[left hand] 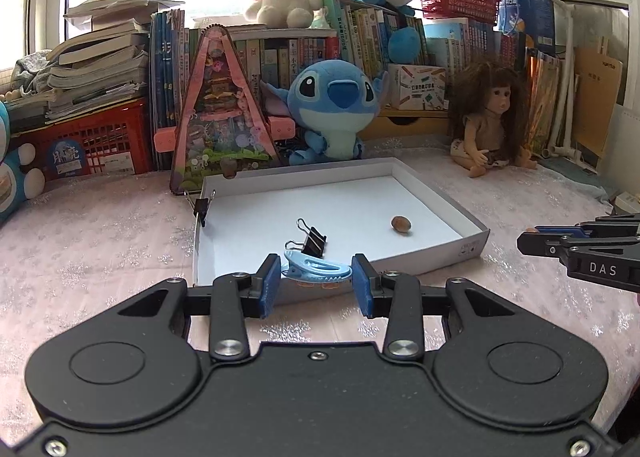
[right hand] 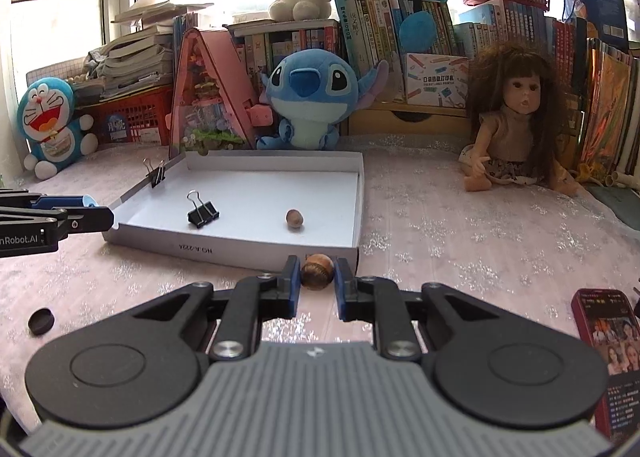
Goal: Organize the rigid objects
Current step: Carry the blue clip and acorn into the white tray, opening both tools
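My left gripper (left hand: 316,283) pinches a light blue hair clip (left hand: 316,271) lengthwise, one blue pad on each end. My right gripper (right hand: 317,281) is pressed tight on a brown walnut (right hand: 317,270), pads against both its sides.

Just past both sets of fingertips lies the shallow white box (right hand: 362,193) on the pink cloth (right hand: 460,241). Its near wall stands directly between my right fingers and the floor of the box; the clip in my left fingers sits over that same near edge.

Inside the box, right ahead of my left fingertips and just beyond the clip, a black binder clip (left hand: 310,239) lies on the white floor. Further ahead and to the right of them rests a second, smaller nut (left hand: 401,224). Another binder clip (left hand: 203,206) is clamped onto the box's left wall, ahead and left of my left fingers.

Behind the box sit a blue plush (left hand: 334,105), a triangular pink toy house (left hand: 222,113) and, off to the right, a doll (right hand: 516,117).

Left of my right fingers a small black disc (right hand: 41,320) lies on the cloth; to their right is a phone (right hand: 608,345) with its screen lit.
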The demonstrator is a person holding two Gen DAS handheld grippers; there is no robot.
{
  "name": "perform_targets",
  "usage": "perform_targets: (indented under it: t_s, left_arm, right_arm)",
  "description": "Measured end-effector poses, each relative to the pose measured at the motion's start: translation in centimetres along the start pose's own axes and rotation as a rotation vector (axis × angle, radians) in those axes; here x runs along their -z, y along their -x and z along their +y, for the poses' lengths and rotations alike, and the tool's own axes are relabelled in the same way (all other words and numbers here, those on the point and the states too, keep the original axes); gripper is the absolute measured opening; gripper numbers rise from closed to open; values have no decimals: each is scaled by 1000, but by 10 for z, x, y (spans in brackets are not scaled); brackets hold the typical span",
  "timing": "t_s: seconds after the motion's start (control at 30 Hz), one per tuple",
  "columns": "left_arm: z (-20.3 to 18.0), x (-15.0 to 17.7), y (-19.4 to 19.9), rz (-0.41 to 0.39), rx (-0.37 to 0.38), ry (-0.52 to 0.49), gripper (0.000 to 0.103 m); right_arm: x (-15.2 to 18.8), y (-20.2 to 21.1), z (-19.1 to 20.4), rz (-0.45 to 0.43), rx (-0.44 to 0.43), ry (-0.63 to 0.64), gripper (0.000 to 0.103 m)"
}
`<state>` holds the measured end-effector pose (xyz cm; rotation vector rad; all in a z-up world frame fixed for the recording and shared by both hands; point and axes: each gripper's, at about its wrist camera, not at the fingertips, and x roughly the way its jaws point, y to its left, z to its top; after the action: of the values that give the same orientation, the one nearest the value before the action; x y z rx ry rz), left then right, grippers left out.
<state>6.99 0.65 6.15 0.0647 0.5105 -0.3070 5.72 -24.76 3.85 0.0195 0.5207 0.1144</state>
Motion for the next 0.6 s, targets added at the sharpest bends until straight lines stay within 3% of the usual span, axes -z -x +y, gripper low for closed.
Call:
perform_targets:
  t_s: [0.2,0.6]
  left_arm:
    - [14,-26,-32,23,-31,70,36]
    - [38,-39,-106,138,-87,184,36]
  right_arm:
    - [-24,-23,-9,-16,-13,-71,22]
    - [-51,-91,-23,96,-50,-207,22]
